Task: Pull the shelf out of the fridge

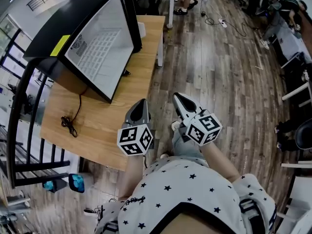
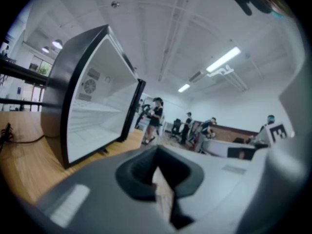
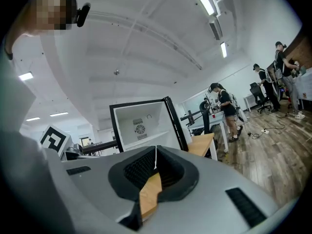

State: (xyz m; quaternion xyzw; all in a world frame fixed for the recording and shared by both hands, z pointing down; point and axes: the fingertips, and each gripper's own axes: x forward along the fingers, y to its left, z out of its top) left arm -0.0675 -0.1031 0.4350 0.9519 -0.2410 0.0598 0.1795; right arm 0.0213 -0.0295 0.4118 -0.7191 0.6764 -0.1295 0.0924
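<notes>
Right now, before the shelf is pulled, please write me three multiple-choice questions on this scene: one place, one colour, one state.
1. Where does the fridge stand? A on the floor; B on the wooden table; C on a chair.
2. What colour is its outer shell? A black; B red; C green.
3. How are the jaws of the right claw? A wide open; B half open; C shut, empty.
Answers: B, the head view shows it resting on the table; A, its top and sides are black; C, the pads meet with nothing between them.
</notes>
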